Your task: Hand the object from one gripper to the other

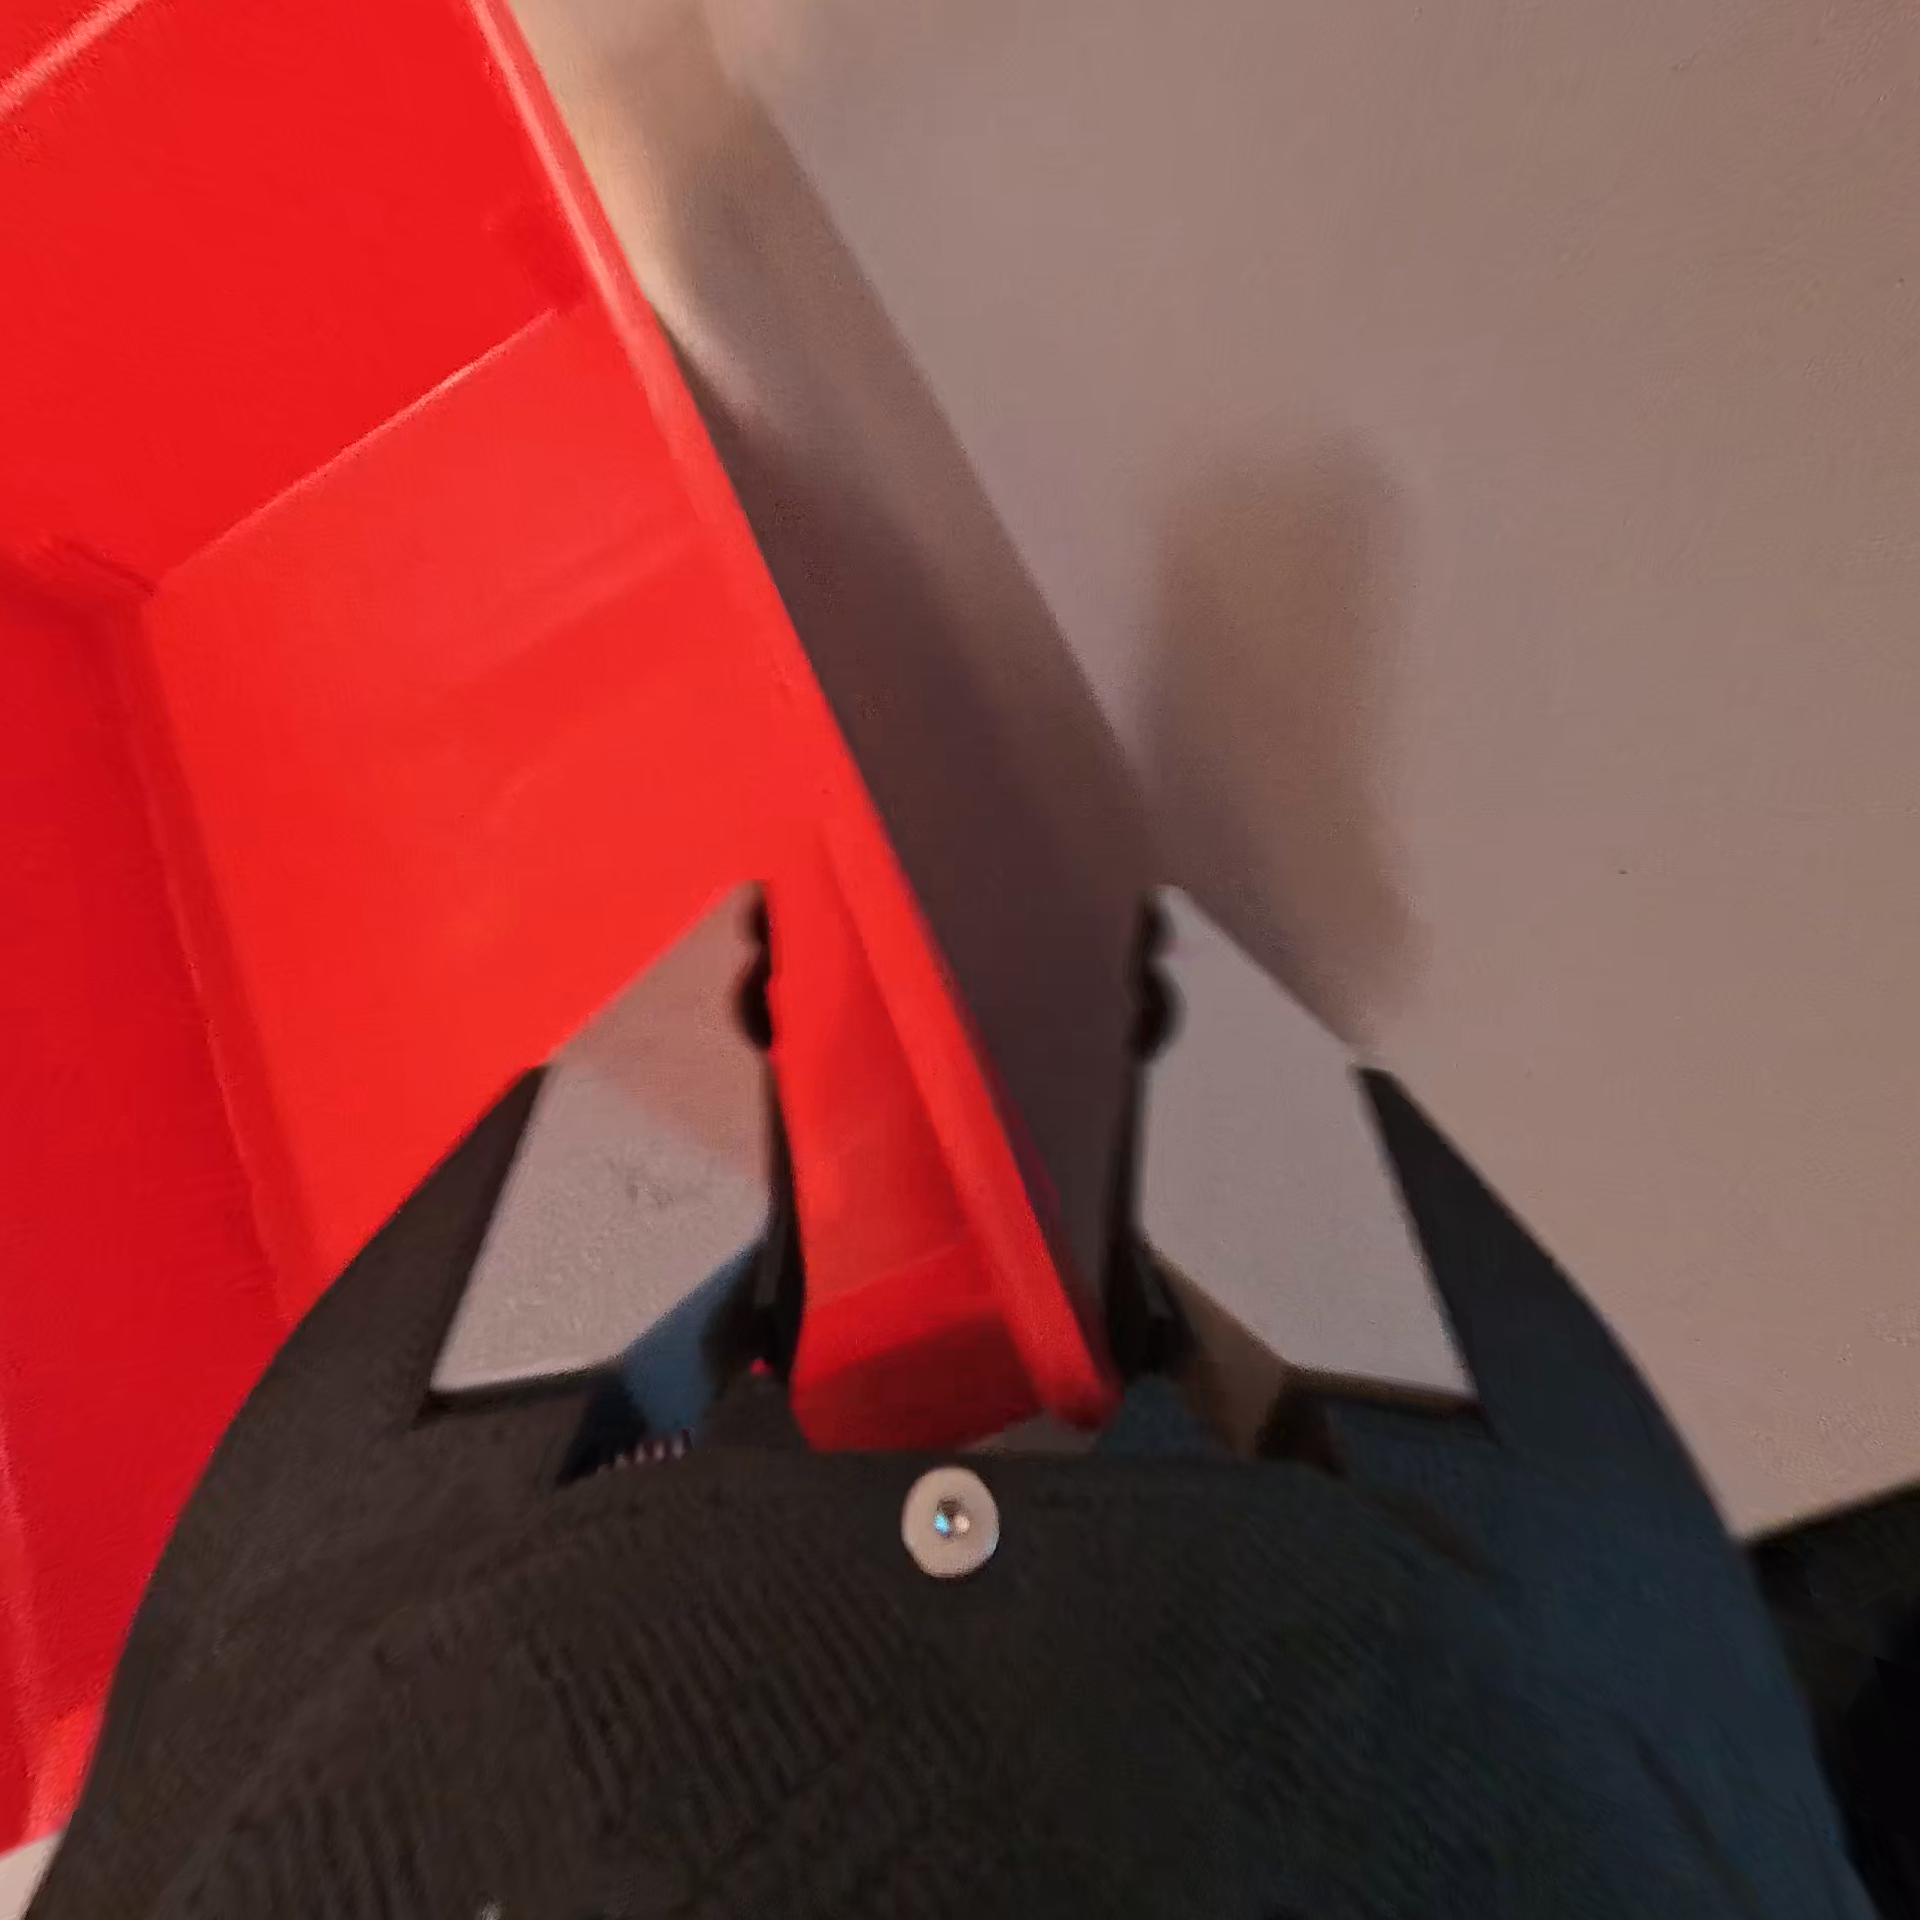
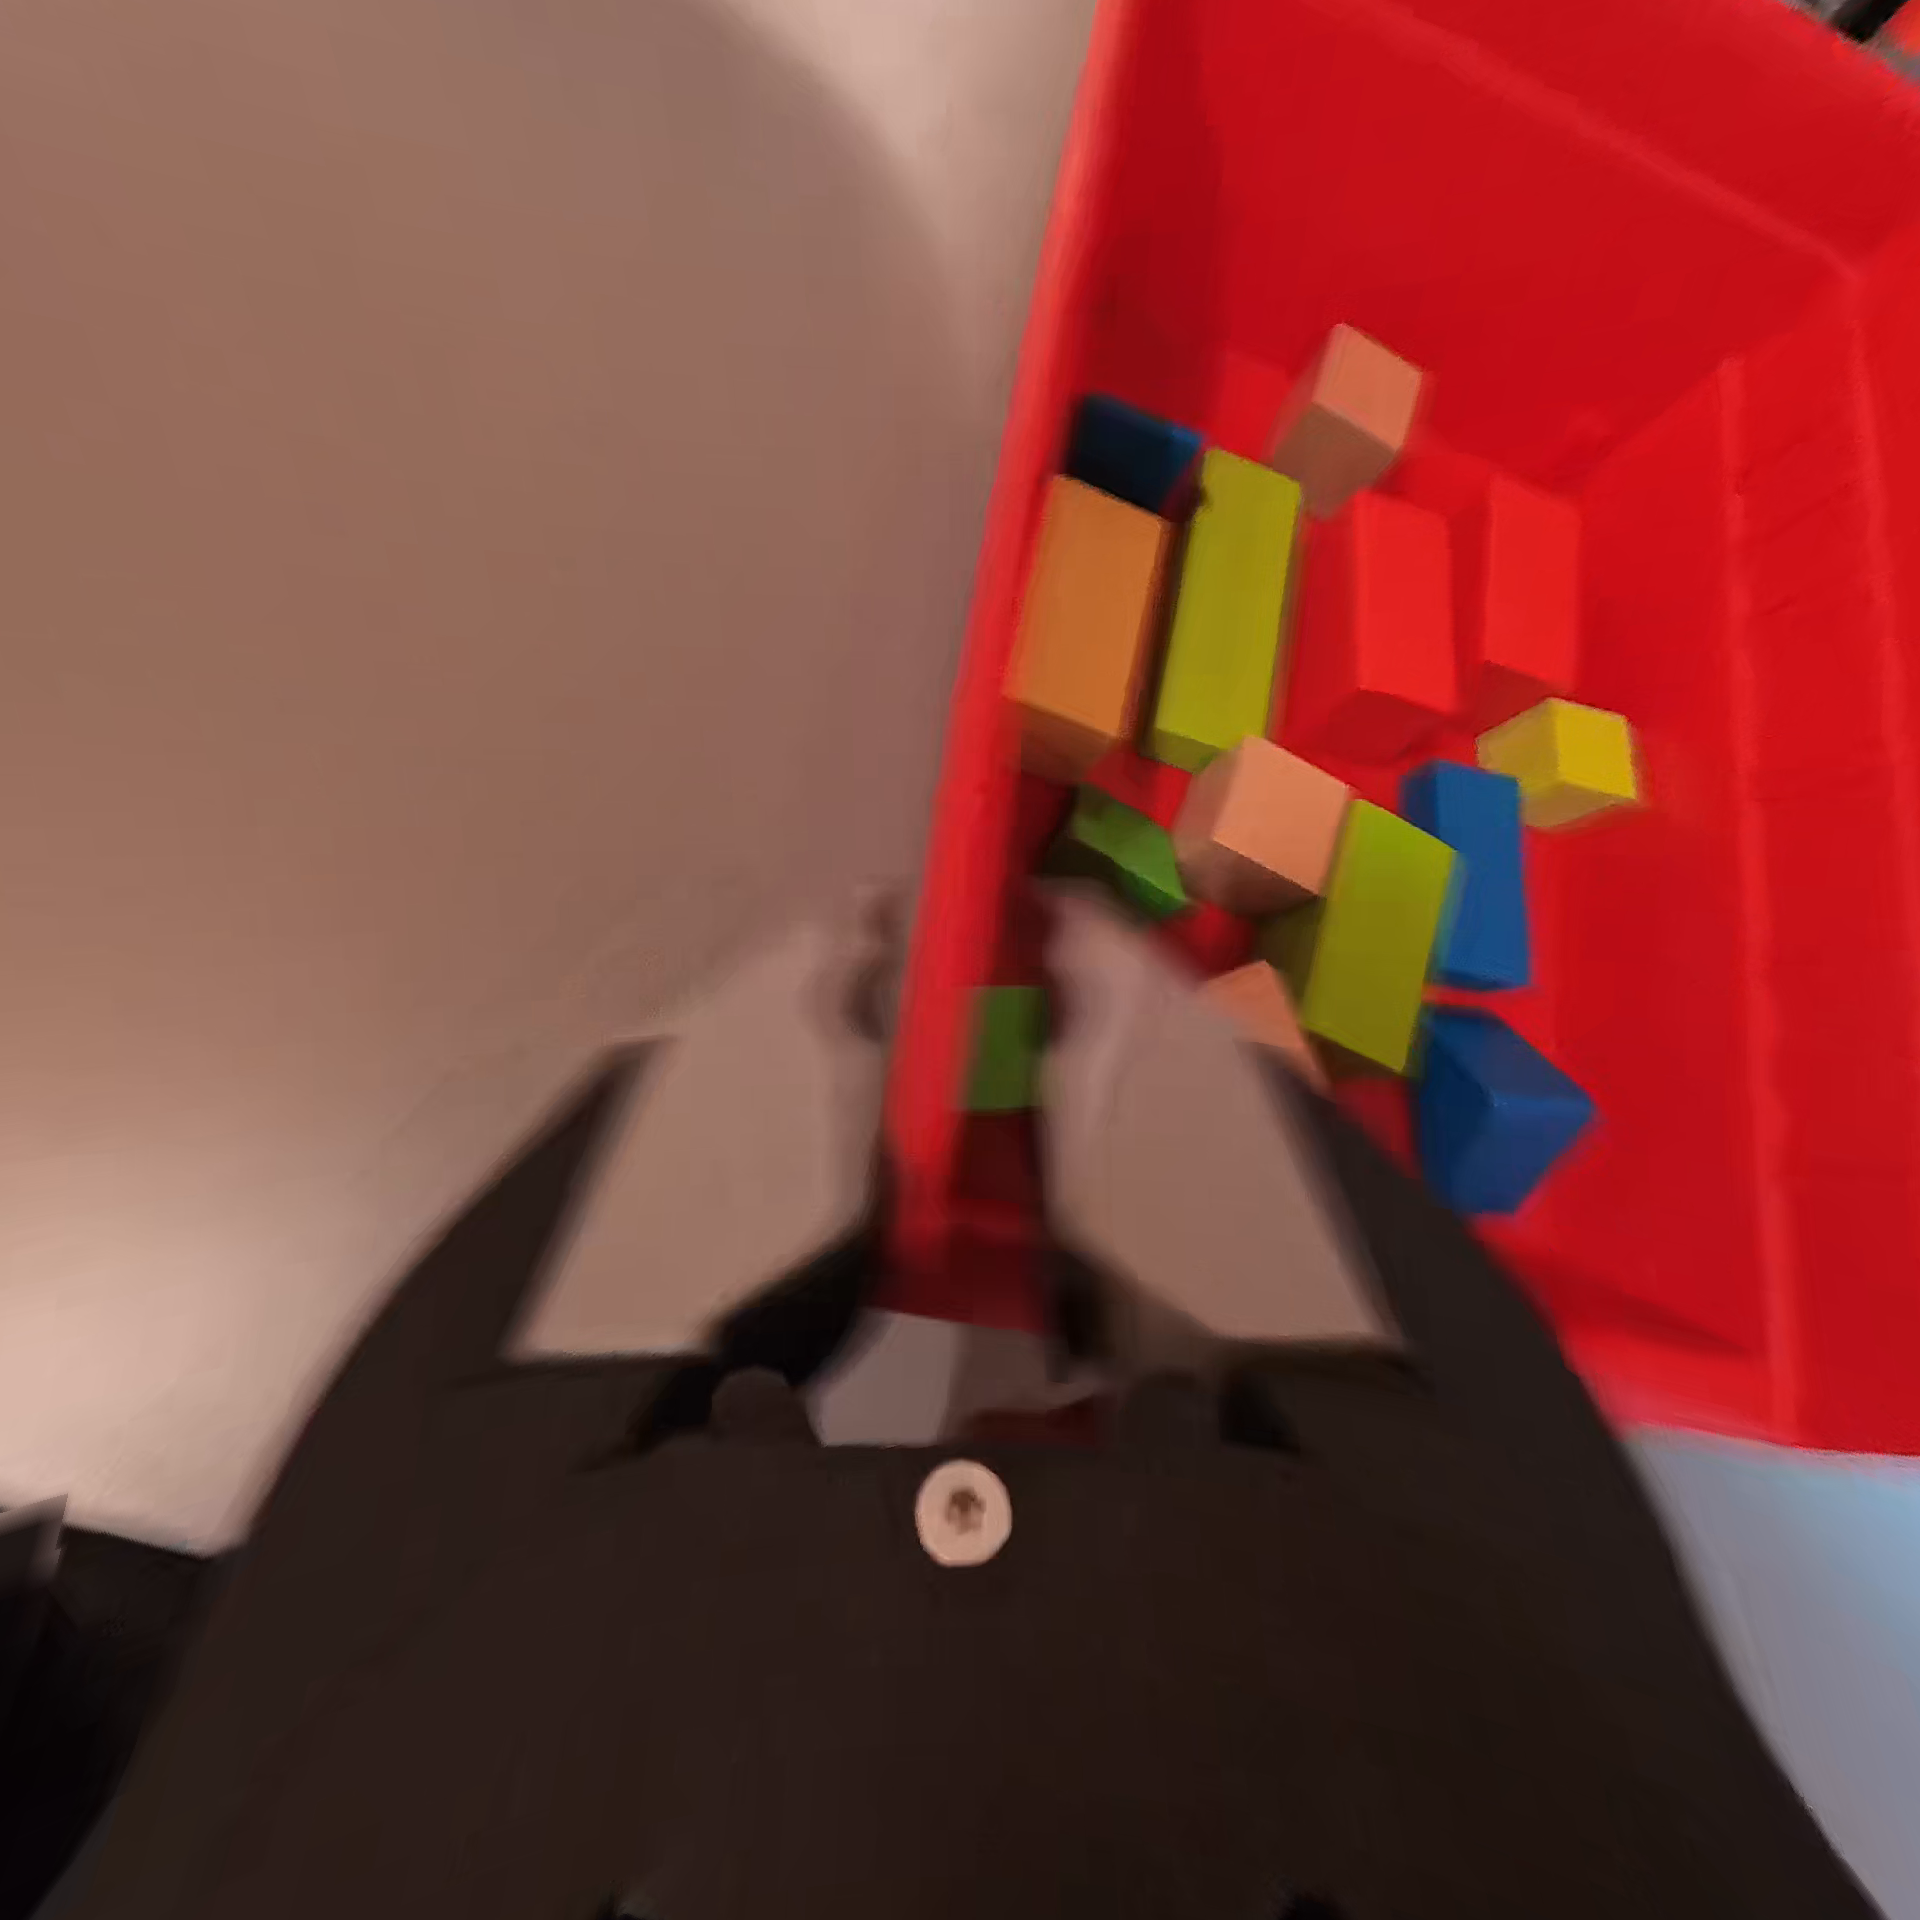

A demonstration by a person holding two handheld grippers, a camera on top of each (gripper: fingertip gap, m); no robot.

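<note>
Pale tabletop (image 1: 1455, 416) under red bin (image 1: 416, 727), rim lengthwise between left hand-held gripper (image 1: 956, 935) fingers.

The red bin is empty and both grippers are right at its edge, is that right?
Not quite. The red bin is not empty: the right wrist view shows colourful wooden blocks piled inside it. The rest holds: the left gripper and the right gripper each straddle a wall of the bin.

The left gripper (image 1: 961, 935) has its black fingers spread apart, while the right gripper (image 2: 966, 997), blurred, has its fingers closer together and still parted.
</note>
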